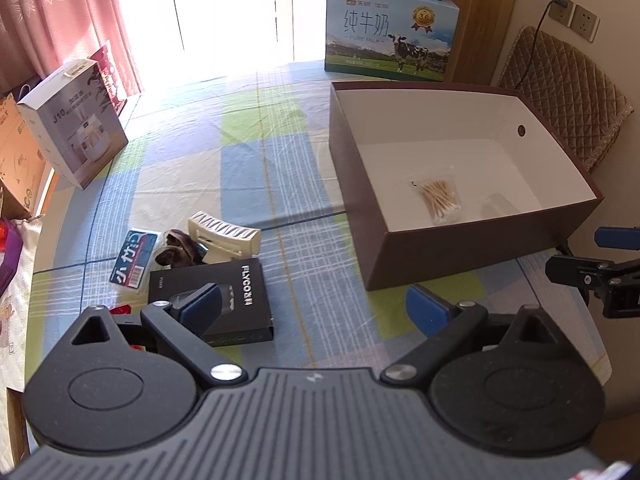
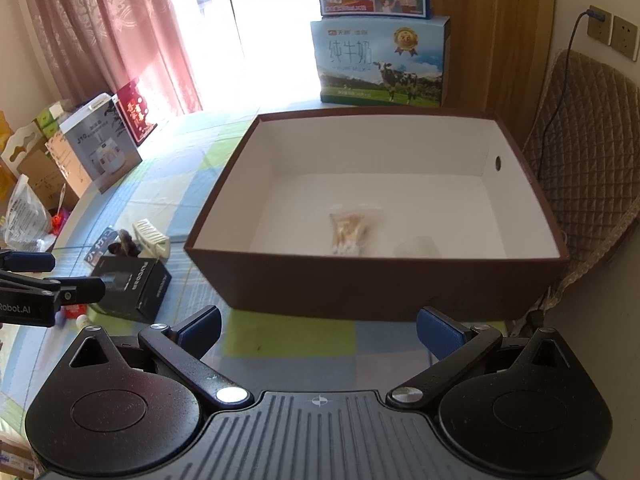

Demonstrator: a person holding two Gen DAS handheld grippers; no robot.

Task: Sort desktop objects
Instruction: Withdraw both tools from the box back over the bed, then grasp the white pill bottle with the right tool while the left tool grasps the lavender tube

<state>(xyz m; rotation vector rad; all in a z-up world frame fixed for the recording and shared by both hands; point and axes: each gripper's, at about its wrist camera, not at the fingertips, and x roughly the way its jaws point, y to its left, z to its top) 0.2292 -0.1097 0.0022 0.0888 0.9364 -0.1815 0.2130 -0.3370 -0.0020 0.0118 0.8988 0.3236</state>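
Both grippers (image 1: 314,308) (image 2: 320,332) before brown box (image 2: 376,284)

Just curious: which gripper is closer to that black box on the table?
Left. The left gripper hovers right by the black box; the right gripper faces the brown box.

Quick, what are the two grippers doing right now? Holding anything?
Left gripper: open, holding nothing.
Right gripper: open, holding nothing.
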